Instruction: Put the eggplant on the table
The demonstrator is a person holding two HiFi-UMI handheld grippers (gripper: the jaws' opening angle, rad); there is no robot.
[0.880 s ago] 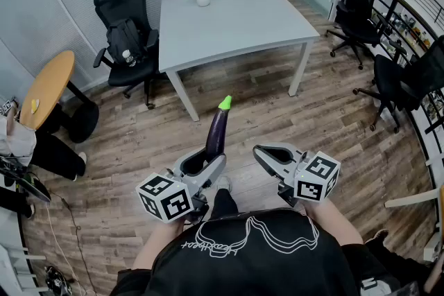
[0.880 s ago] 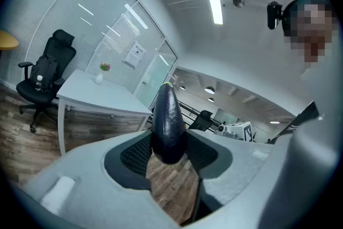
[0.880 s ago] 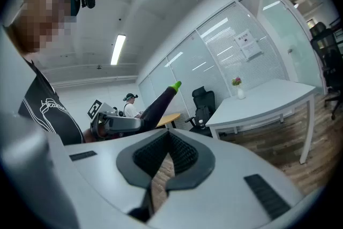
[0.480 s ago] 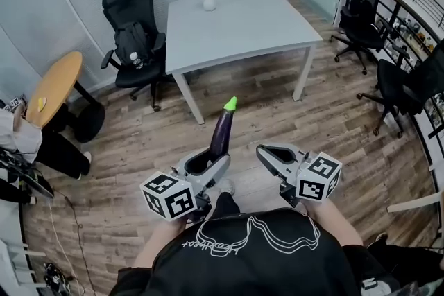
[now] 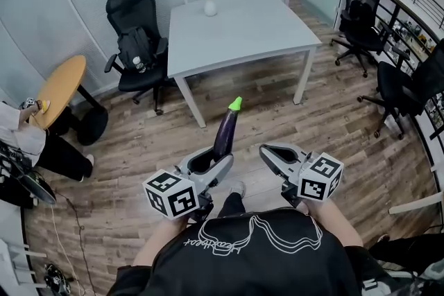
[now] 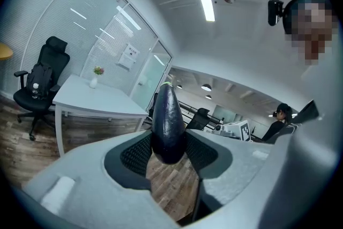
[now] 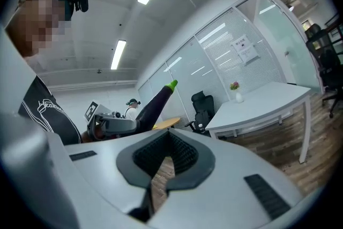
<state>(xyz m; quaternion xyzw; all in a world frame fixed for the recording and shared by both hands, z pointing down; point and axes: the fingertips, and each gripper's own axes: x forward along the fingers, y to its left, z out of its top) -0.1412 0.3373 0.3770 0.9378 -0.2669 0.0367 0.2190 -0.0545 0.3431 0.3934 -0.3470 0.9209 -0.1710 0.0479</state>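
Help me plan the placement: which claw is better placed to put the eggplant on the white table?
Left: the left claw holds the eggplant, tip toward the white table; the right claw is shut and empty.

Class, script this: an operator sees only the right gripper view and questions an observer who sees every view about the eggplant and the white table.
Operator: How do the left tongs hold the eggplant?
Observer: Left gripper view: both pads pinch its rounded dark end, with the green tip farthest away.
Operator: Is it over the white table yet?
Observer: No. Head view: it hangs over the wood floor, short of the table's near edge.
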